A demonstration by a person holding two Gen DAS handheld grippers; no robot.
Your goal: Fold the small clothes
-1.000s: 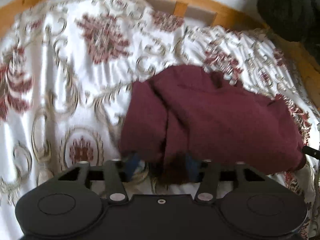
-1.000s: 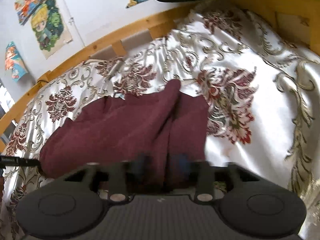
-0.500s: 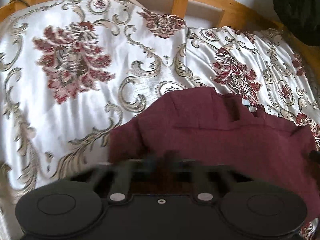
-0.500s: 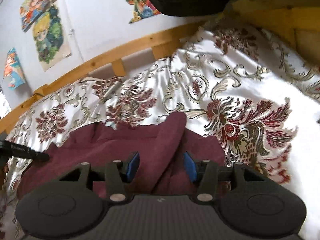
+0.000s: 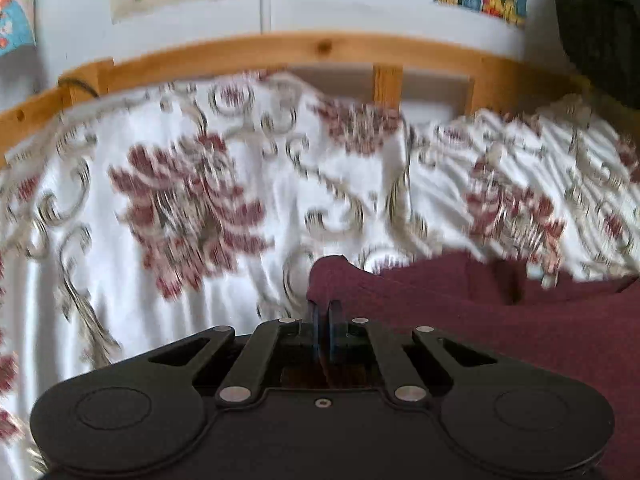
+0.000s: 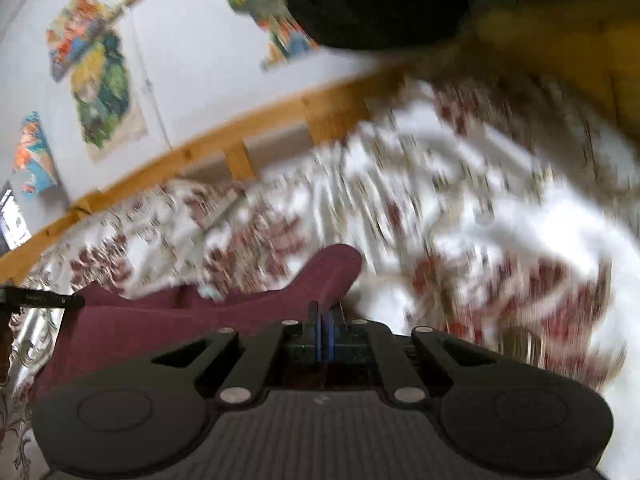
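Both sets of jaws had just snapped together on the maroon garment (image 5: 500,320) lying on the bed's patterned bedspread (image 5: 180,200), the left gripper (image 5: 323,312) and right gripper (image 6: 322,314) each pinching a near corner, ready to fold.

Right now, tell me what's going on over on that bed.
A person is folding a maroon garment that lies on a white bedspread with a red floral pattern, using two tools. The left hand-held gripper is shut on one edge of the cloth, and the right hand-held gripper is shut on another edge, where a flap of it sticks up. Both views are blurred, so the hands look to be in motion. The fold is not yet made.
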